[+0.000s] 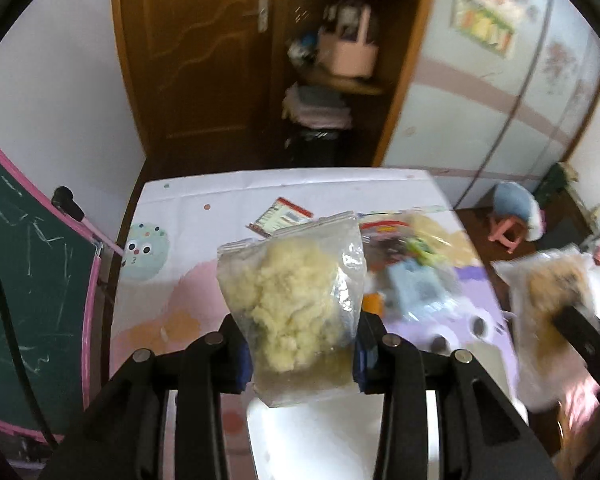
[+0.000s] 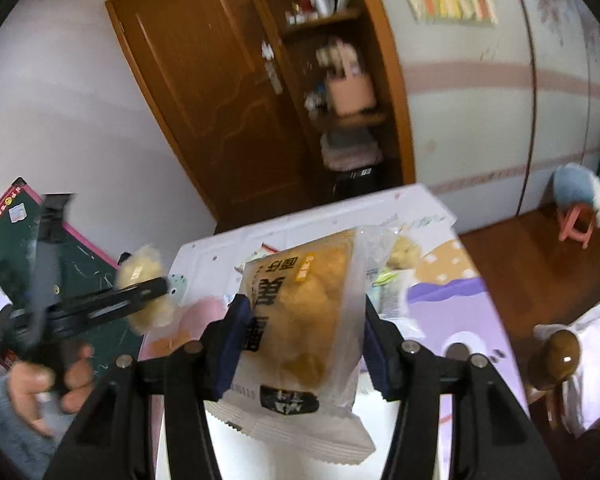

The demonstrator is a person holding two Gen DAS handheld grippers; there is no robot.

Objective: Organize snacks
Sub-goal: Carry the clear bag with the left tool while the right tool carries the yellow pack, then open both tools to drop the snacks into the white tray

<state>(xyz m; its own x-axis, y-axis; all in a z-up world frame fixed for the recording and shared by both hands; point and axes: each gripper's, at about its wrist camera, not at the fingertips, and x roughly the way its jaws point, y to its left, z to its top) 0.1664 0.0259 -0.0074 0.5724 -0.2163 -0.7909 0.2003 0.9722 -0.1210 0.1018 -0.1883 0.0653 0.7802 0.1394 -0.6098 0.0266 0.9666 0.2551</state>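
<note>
Two snack packs are up in the air above the table [image 1: 188,208], probably so they can be carried to their place. More snacks [image 1: 404,264] lie in a heap at the far side of it. The right gripper [image 2: 300,344] is clamped on the printed packet [image 2: 300,320] from both sides. The left gripper [image 1: 300,350] squeezes the clear bag [image 1: 296,300] near its bottom, its seal pointing up.

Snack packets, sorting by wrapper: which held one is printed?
The frosted packet with black characters in the right gripper; the left gripper holds a clear unprinted zip bag.
</note>
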